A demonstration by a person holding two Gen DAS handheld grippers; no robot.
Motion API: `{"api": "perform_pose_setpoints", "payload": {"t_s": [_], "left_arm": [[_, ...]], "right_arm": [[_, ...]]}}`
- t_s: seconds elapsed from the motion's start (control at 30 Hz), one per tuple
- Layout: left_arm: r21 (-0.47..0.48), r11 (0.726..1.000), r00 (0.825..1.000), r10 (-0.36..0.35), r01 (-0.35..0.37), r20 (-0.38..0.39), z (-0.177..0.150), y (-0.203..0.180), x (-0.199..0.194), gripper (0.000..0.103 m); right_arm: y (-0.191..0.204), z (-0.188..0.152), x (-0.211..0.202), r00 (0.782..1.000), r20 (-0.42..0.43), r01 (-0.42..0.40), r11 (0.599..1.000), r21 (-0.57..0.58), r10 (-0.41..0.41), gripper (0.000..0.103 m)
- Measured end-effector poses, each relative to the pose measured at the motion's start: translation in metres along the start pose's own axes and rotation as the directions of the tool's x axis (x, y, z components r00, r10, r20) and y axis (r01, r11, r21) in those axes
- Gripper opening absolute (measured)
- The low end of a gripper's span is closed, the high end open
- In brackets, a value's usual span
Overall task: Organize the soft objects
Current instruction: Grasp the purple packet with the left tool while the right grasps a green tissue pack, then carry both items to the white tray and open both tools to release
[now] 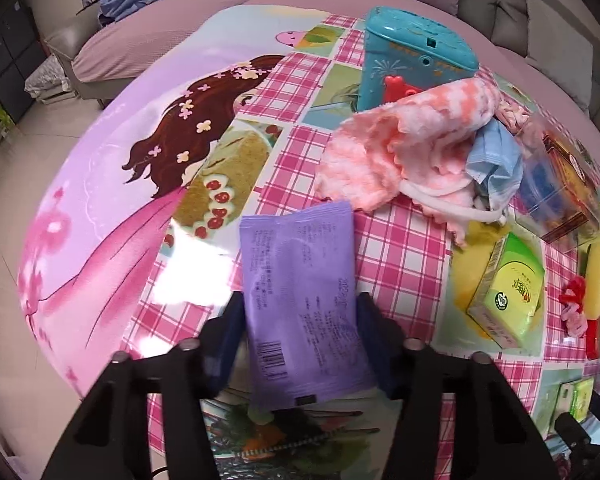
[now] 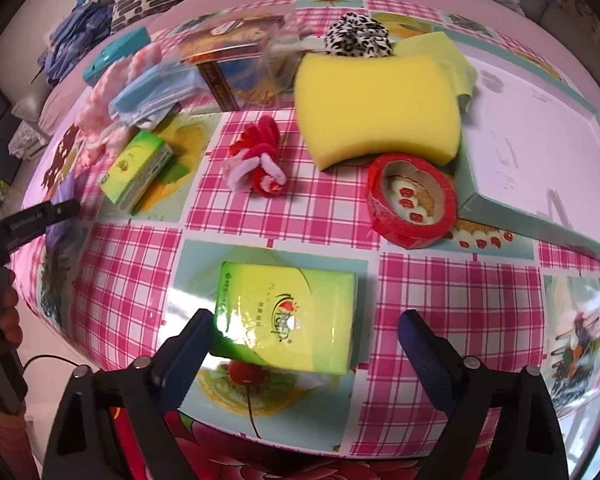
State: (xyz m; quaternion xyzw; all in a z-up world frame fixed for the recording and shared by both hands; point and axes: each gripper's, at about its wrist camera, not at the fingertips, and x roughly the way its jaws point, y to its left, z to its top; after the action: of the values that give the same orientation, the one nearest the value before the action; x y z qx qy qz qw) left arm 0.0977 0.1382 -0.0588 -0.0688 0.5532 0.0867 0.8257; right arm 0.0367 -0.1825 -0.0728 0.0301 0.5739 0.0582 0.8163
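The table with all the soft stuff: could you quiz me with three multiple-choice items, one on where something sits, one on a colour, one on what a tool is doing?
1. The red tape roll lies:
A) just in front of the yellow sponge
B) on the sofa
C) inside the teal case

2. The flat packet between the left tool's fingers is:
A) orange
B) purple
C) black

3. The right tool is:
A) open around a green tissue pack
B) clamped on the sponge
C) out of view

Answers: A, roll nearer than sponge; B, purple wrapper; A, gap beside one finger.
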Motion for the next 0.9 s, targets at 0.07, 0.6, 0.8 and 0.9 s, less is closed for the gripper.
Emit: {"api": "perform_pose_setpoints", "payload": {"t_s": [0.07, 0.6, 0.8, 0.9], "left_arm": [[0.006, 1.0, 1.0, 0.003, -0.003, -0.001, 0.0, -0.001, -0.001, 0.052], [0.017, 1.0, 1.0, -0.003, 0.004, -0.03, -0.014, -0.032, -0.018, 0.048], [0.034, 0.999, 1.0, -0.005, 0.005, -0.002, -0.011, -0.056, -0.049, 0.048], [0.057, 0.998, 0.999, -0.032, 0.03, 0.038, 0.0, -0.072, -0.07, 0.048]], "right_arm": [[-0.003, -0.001, -0.003, 1.0, 0.004, 0.002, 1.0, 0.006, -0.002, 0.084], [-0.007, -0.004, -0.021, 0.998, 0.034, -0.046, 0.998, 0.04, 0.044, 0.066], [-0.021, -0.003, -0.043, 0.992, 0.089, -0.098, 0.993, 0.073, 0.091, 0.066], [-0.031, 0.0, -0.063, 0.985, 0.136, -0.123, 0.988, 0.089, 0.111, 0.066]]}}
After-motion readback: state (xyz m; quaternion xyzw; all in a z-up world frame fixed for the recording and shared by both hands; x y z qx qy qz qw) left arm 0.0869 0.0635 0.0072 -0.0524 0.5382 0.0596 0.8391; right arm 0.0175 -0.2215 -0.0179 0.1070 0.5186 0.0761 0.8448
